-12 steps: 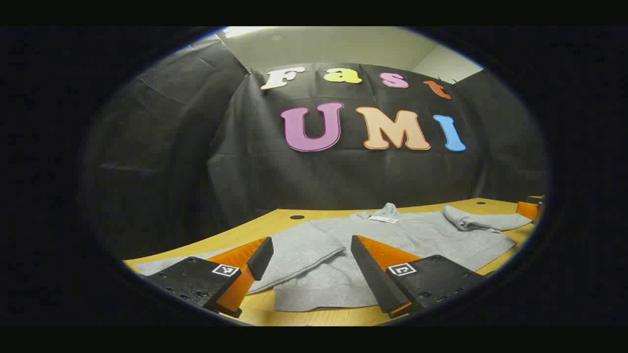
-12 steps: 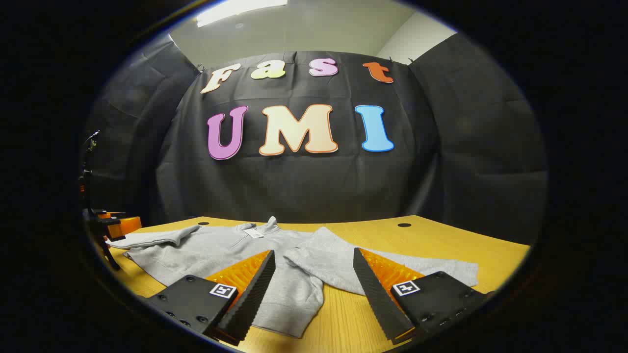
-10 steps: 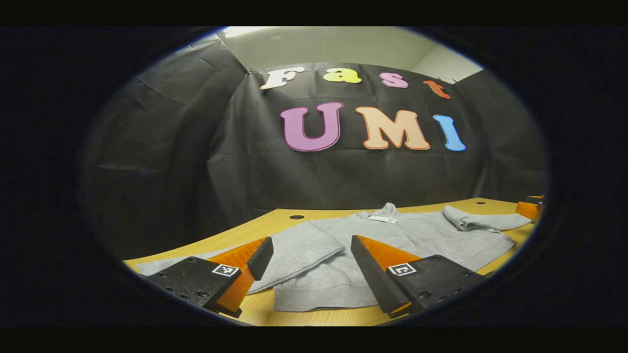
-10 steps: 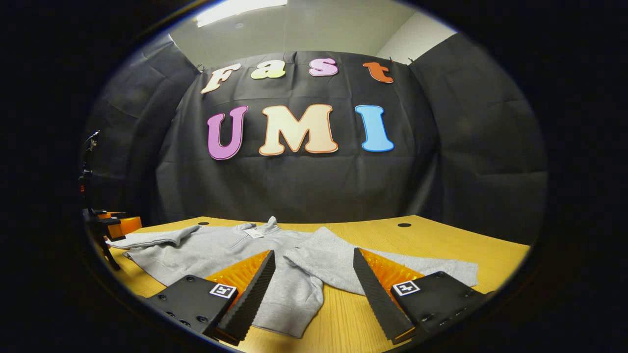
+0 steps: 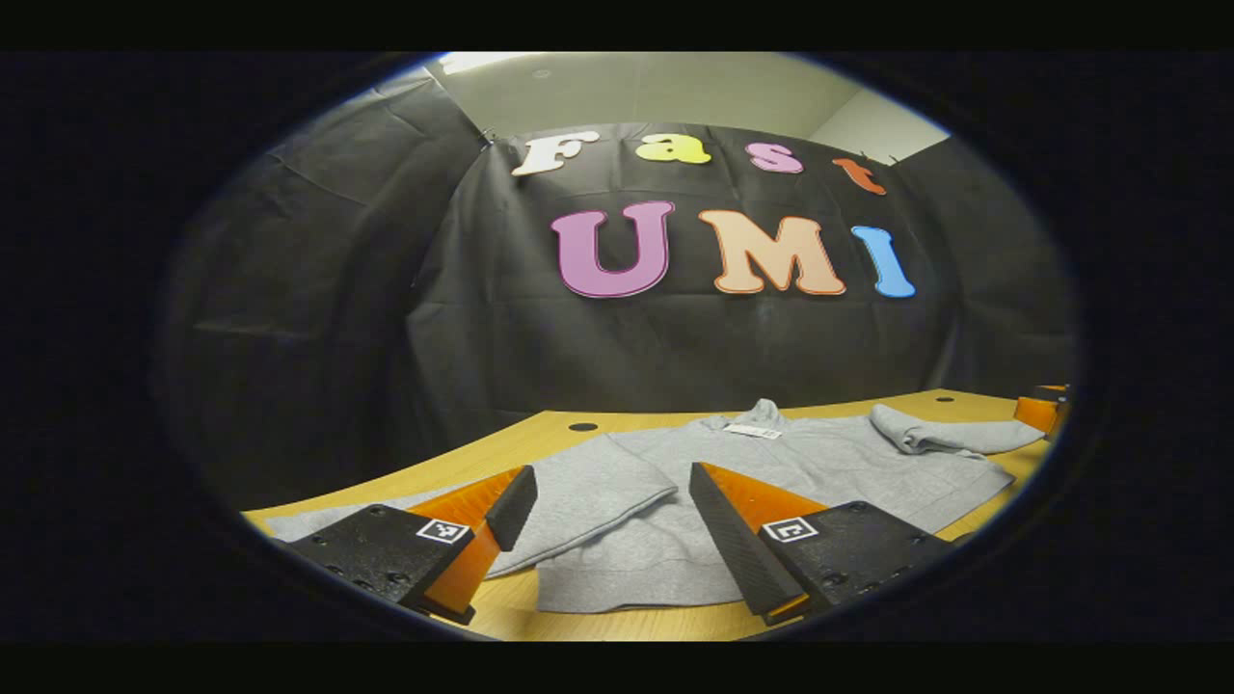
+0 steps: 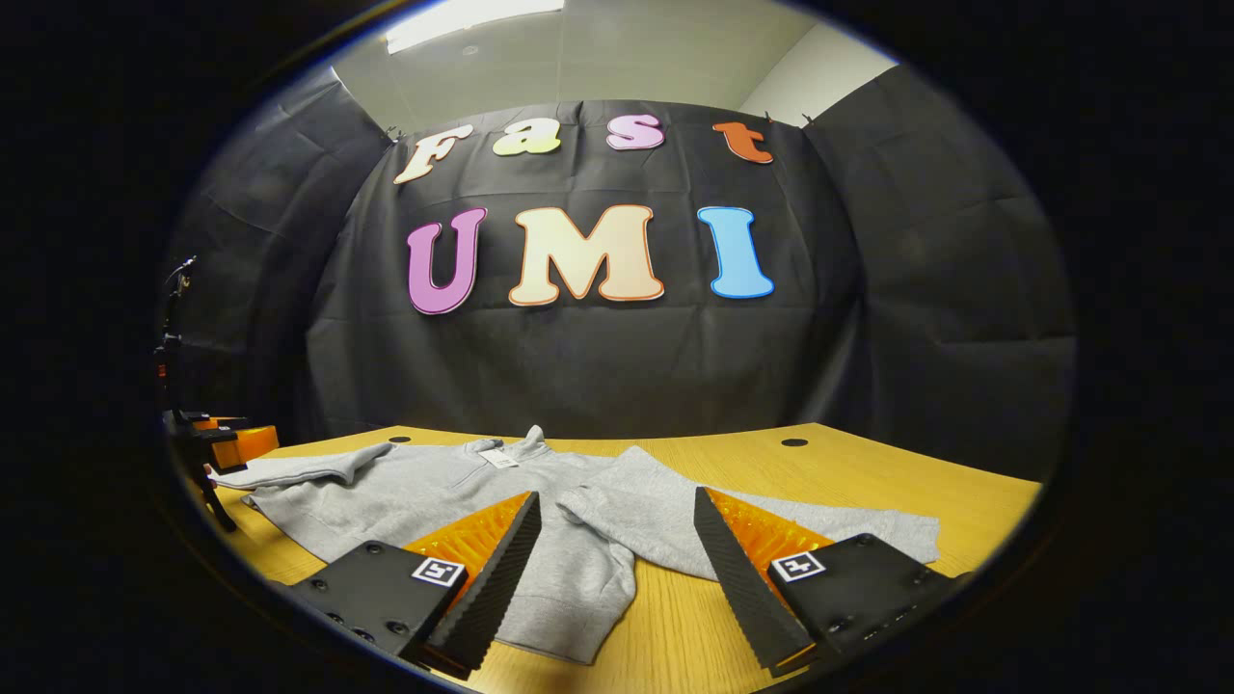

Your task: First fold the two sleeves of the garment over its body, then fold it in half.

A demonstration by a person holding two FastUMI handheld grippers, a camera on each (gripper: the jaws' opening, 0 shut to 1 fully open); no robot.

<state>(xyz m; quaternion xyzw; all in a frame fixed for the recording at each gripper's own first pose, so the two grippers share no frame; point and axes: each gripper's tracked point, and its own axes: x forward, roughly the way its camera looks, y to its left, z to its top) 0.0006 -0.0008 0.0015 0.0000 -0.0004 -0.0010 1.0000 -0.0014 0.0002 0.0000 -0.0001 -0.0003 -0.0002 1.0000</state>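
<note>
Left gripper: jaws wide, empty, low over the table, the left sleeve just ahead and running out leftward. Grey garment: flat, collar toward the wall, both sleeves unfolded. Right gripper: jaws wide, empty, level, with the right sleeve just ahead, running rightward; each gripper seems nearest its own sleeve.

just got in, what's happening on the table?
A person holds a gripper in each hand over a grey garment spread on the wooden table. Left gripper and right gripper are both open, hovering low, gripping nothing. Both sleeves lie out to the sides, so folding has not started.
</note>
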